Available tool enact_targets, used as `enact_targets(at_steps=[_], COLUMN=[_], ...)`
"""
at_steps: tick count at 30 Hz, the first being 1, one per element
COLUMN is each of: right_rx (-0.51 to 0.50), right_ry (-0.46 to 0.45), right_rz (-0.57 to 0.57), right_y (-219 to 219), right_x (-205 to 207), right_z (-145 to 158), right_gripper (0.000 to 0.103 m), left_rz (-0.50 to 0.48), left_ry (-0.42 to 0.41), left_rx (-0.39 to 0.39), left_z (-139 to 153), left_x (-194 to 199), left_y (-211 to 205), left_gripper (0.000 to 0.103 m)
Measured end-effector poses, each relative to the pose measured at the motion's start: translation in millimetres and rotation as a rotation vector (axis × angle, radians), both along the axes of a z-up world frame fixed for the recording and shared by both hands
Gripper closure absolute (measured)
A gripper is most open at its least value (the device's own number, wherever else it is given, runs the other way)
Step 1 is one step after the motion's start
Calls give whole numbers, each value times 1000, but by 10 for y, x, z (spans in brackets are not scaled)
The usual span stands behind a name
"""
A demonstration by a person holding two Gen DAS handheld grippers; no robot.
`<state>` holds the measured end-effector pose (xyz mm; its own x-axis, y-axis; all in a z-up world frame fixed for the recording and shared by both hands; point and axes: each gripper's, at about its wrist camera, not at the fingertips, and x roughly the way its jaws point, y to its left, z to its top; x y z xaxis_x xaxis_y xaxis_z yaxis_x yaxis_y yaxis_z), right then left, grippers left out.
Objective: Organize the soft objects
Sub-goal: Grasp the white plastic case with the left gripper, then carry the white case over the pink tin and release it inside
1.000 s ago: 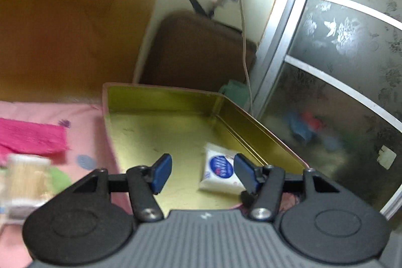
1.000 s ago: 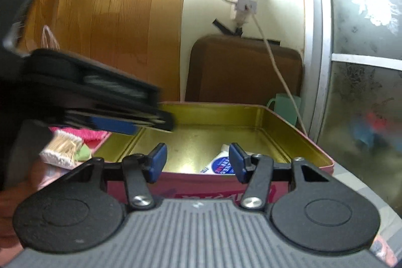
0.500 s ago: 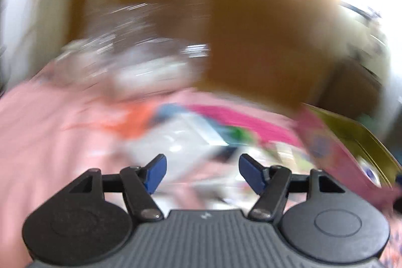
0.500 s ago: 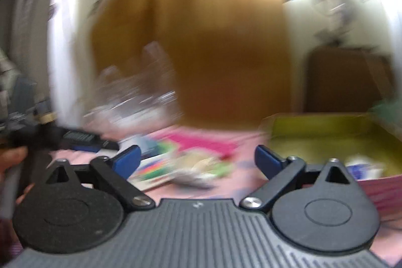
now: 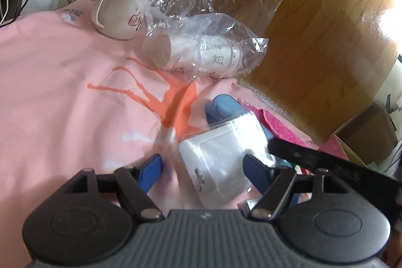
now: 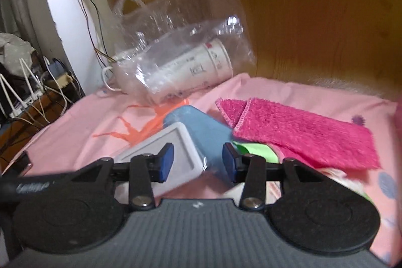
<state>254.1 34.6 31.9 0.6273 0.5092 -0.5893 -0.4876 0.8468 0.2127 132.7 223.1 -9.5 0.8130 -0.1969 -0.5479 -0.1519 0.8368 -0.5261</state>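
Observation:
A white square packet (image 5: 221, 157) in clear wrap lies on the pink cloth (image 5: 62, 92), leaning on a blue soft pack (image 5: 226, 104). My left gripper (image 5: 203, 172) hangs over the packet with its jaws opening; the packet sits between the blue pads without touching them. My right gripper (image 6: 198, 162) comes in from the other side, jaws closing. The packet's corner (image 6: 176, 142) and the blue pack (image 6: 208, 135) lie in its gap, and neither pad presses on them. A pink towel (image 6: 301, 132) lies folded to the right.
A clear plastic bag holding stacked paper cups (image 5: 201, 52) lies behind, beside a white mug (image 5: 118, 14). A wooden panel (image 6: 301, 4) stands at the back. A green item (image 6: 256, 150) shows under the towel. The tin box's corner (image 5: 339, 150) is at the right; cables (image 6: 37, 92) hang at the left.
Both views have swung left, from the yellow-lined tin box holding a tissue pack to the clutter on the pink cloth. The left jaws stand wider; the right jaws widened, then narrowed.

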Motion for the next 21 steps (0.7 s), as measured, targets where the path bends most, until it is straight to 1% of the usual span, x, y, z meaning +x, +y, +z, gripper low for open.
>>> enact_targets(at_steps=[1,2,3,4,6,7,8,11,13,16,19,21], right_rx=[13,24,41,57,19,-2,3,79,103,146,185,185], right_ry=[-10,-6,12,39,56,53,56,88,84,115,82,60], right_rz=[7,22,41,67,90,92,89,91,91,82,68,46], right_y=[5,15,32,59,169,206,208,105,18,-117,-289,-435], right_x=[18,9,-14,-49,-156,-225,-313,-575,-773,-997,-1288,-1469], right_z=[-23,-20,-2,0,-71,-106,-119,-66,2,37,91,93], right_gripper=[56,56,57,62,66,69,68,68,69,69,69,69], left_rz=[-2,-3,-3,-2,1,2,-1,12,14,-33,-84,-117], left_ry=[1,-5,-20,-29,-32,-33,-37,-43,-57,-68,-78,-96], left_rx=[4,11,19,29,51,45,30,8,29,36,51,49], left_z=[-11,-34,-52,-60,-61,-61,-59,1,69,126,160,205], left_x=[31,35,35,44,30,23,23,-81,-211,-434,-670,-821], left_y=[-8,-26,-32,-42,-47,-28,2,71,69,21,-80,-189], left_gripper=[37,47,50,53,57,57,57,54,54,54,54,55])
